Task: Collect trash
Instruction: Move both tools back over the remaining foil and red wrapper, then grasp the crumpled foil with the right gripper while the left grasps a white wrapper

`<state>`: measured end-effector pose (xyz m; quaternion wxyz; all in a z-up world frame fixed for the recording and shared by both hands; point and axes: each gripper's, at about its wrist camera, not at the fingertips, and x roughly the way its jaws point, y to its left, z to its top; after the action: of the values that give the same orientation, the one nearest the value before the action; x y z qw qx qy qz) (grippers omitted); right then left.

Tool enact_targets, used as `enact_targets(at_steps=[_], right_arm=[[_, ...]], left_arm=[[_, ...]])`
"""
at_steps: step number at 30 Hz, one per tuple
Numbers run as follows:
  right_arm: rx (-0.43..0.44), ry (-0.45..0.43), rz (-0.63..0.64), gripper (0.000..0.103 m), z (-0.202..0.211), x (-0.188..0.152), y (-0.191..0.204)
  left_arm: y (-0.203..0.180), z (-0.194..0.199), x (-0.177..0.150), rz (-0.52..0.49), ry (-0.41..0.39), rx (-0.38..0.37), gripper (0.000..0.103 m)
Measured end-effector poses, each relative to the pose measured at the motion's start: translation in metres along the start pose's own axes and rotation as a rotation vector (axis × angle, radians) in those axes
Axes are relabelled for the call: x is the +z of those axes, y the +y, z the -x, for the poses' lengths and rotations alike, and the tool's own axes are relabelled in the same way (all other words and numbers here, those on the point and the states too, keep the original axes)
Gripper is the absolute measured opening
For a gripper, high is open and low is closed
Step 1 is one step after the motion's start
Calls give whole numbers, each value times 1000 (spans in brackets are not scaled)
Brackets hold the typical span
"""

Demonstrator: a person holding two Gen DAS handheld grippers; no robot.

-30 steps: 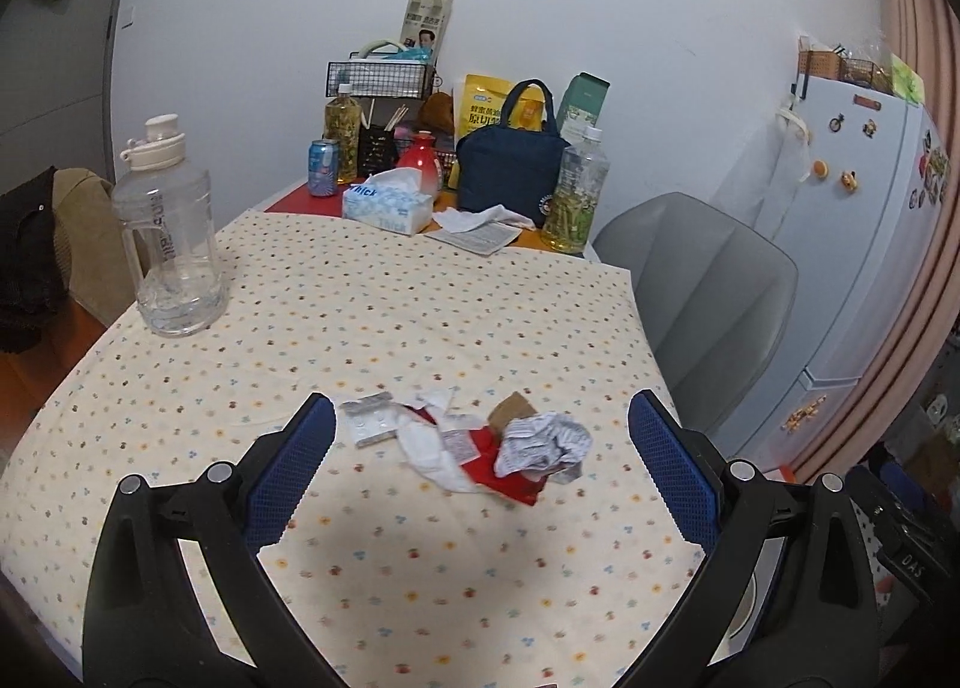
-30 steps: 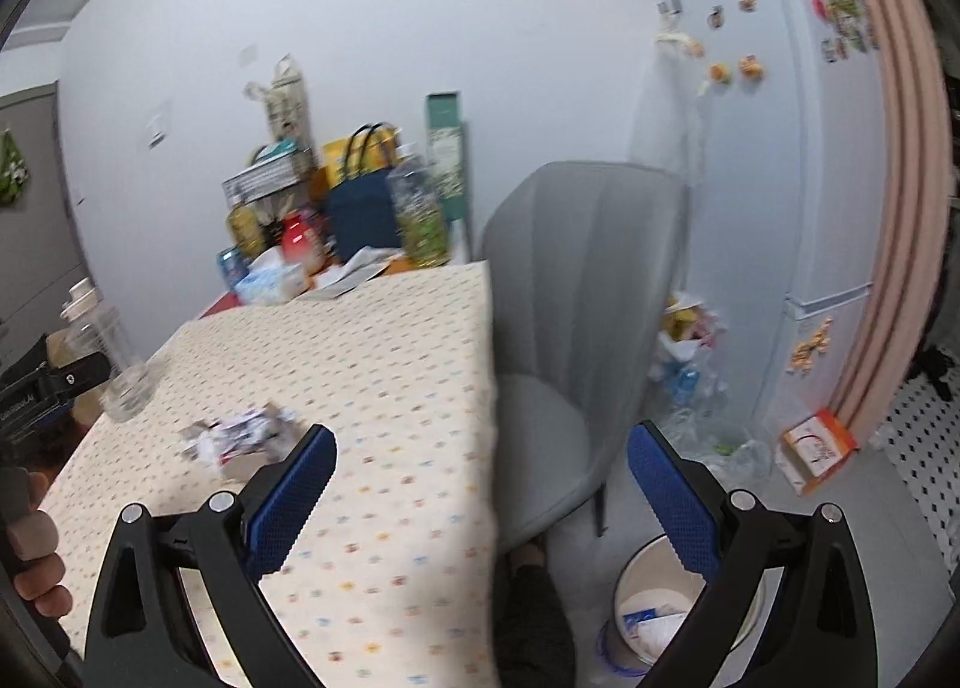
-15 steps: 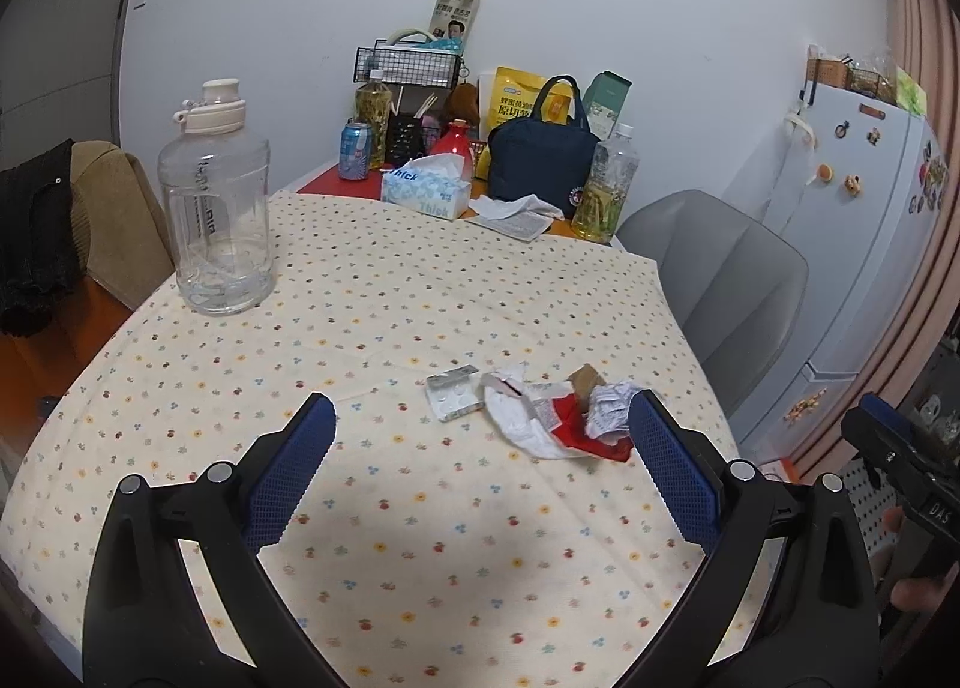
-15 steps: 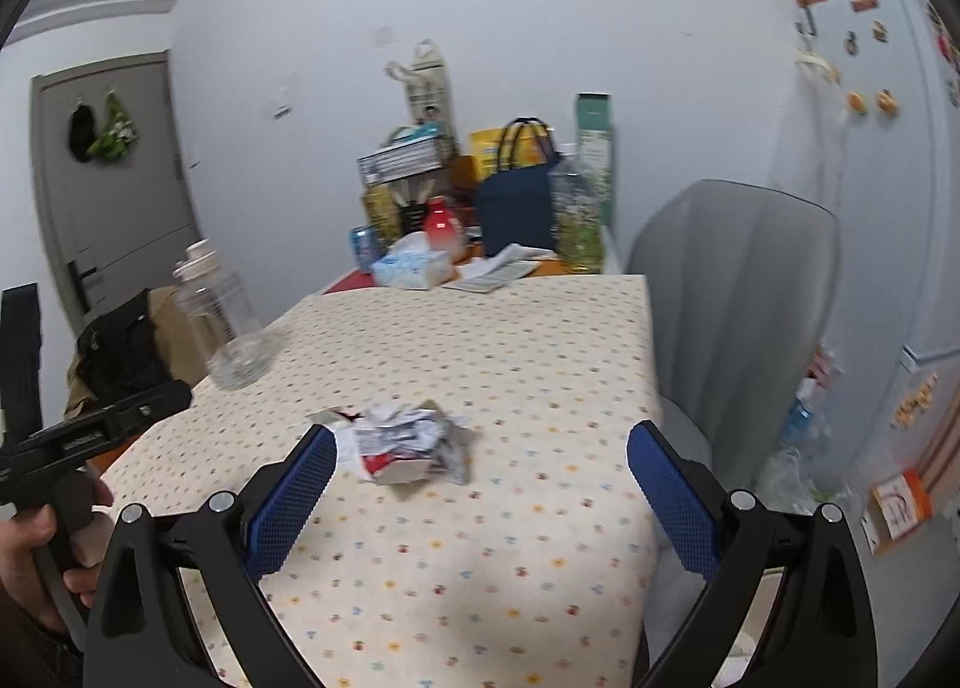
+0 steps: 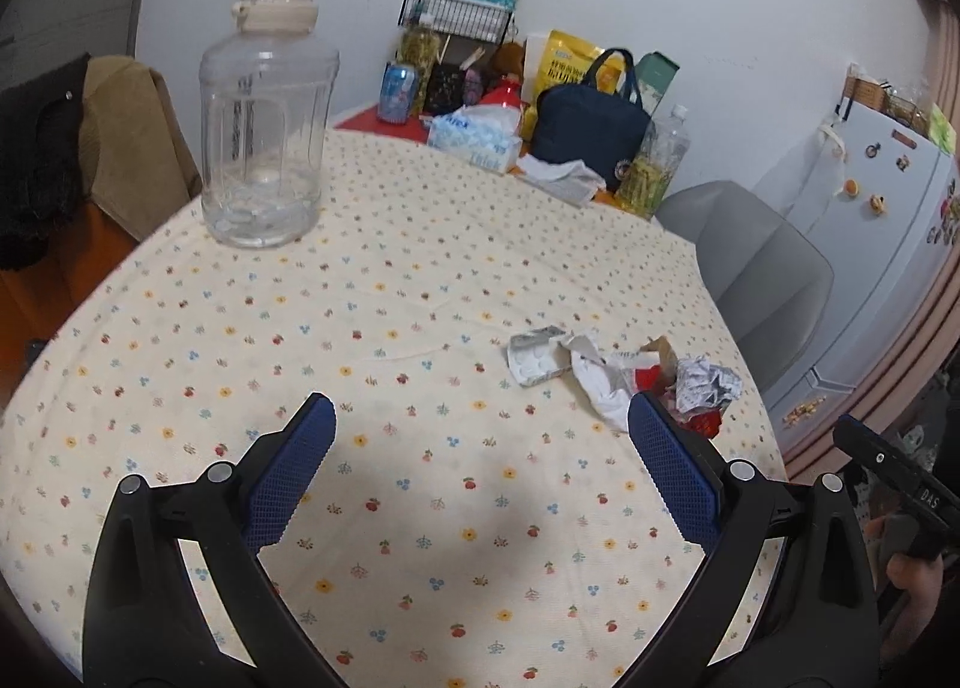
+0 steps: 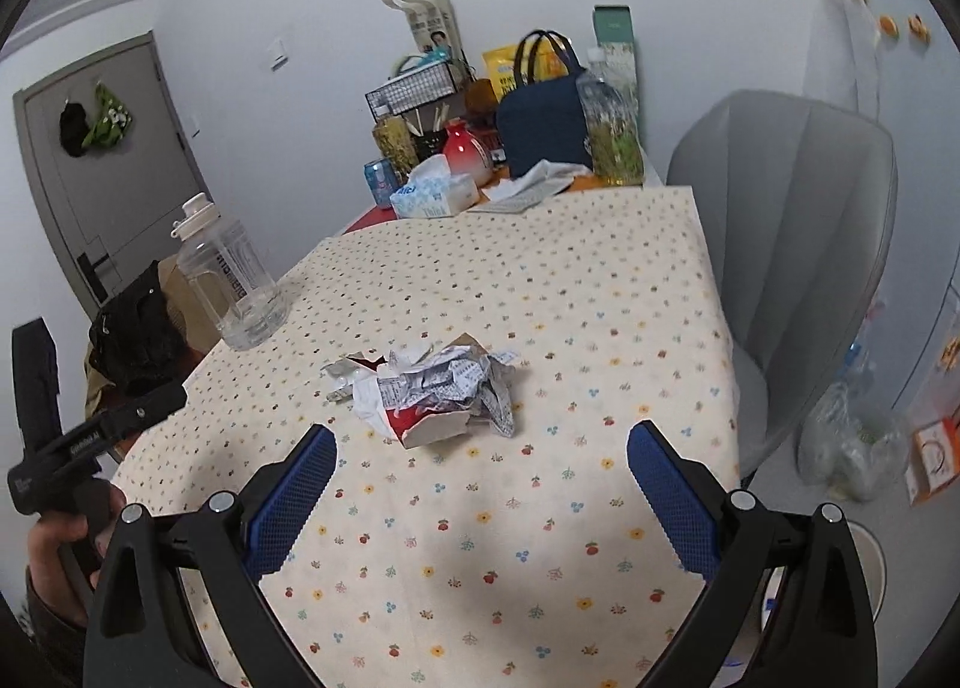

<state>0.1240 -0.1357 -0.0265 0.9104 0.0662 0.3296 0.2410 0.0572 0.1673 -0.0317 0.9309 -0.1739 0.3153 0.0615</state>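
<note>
The right gripper [image 6: 480, 484], black-framed with blue padded fingers, hangs over the flower-printed cream tablecloth [image 6: 540, 556] with its jaws spread wide and nothing between them. Just ahead of it, slightly to its left, lies the heap of crumpled white paper and torn red-and-white wrapper [image 6: 438, 388], bunched in one spot, which I judge lets it be taken in a single pinch. The gripper is aimed almost straight at the heap from a slight height, level and not yet touching it

The left gripper [image 5: 480, 466] is likewise wide open and empty, held low above the cloth. The same heap [image 5: 624, 382] sits ahead and to its right, an opened silver blister pack [image 5: 534, 355] at the near-left edge of it. Farther ahead to the left stands a clear plastic water jug [image 5: 264, 129], and beyond it the wall-side clutter
</note>
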Motion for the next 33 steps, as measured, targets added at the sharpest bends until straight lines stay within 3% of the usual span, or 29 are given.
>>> enact_targets(at_steps=[6,8,21,33], right_arm=[[-3,13,23,95,-17,3,2],[8,28,36,89,-25,6,4],[64,84,60,65,-53,22,4],[82,103,54,63,-64,31,-3]], left_arm=[[-4,-24,5,-5,22,-4,97],[-7,-32,9,-5,24,-9,96],[-34,-85,24,-12,116,-85,60],[-56,-126,30,-8,187,-116,42]])
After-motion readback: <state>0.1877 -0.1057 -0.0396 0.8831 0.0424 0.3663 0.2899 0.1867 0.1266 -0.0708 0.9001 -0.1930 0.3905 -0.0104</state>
